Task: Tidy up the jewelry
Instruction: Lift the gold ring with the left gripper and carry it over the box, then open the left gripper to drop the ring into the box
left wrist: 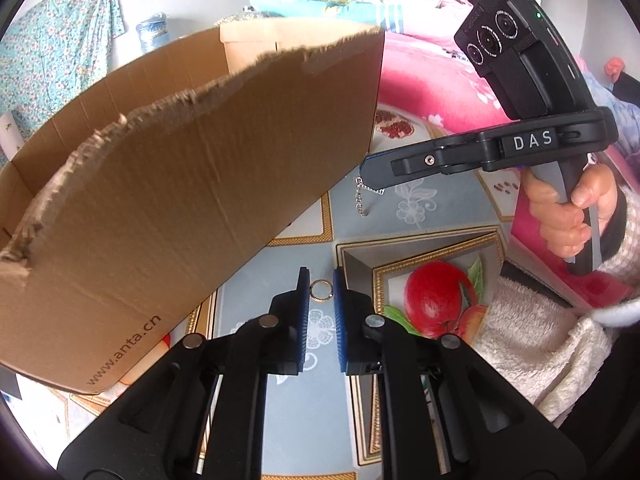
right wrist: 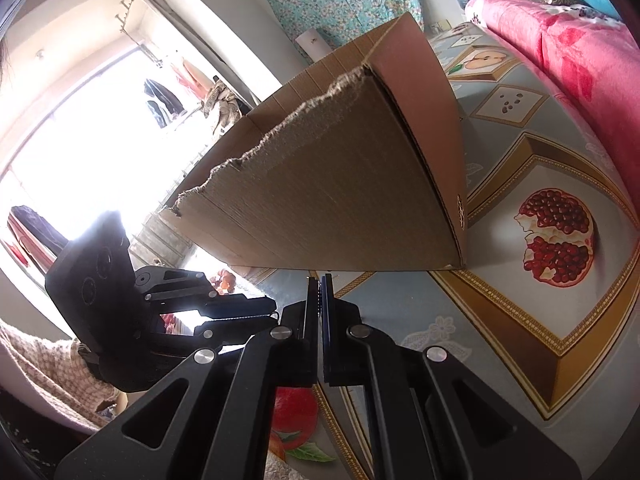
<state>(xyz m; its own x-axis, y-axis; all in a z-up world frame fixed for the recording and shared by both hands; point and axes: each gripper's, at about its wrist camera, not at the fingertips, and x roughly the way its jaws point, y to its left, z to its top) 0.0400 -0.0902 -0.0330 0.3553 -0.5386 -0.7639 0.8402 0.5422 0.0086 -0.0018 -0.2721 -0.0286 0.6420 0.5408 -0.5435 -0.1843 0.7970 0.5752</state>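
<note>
Jaws of left gripper (left wrist: 321, 280) pinched a small ring (left wrist: 321, 291); right gripper (left wrist: 370, 174) was clamped on a thin chain (left wrist: 362, 200) dangling beside the cardboard box (left wrist: 192, 184). Both looked light, slippery; chain limp, best held near its end.

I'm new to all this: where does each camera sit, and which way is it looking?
Left wrist: on the left gripper, looking along its fingers at a ring between them, the box, and the right gripper dangling a chain; a hand shows.
Right wrist: on the right gripper, facing the box; left gripper shows.
Shared: box, fruit-print cloth.
</note>
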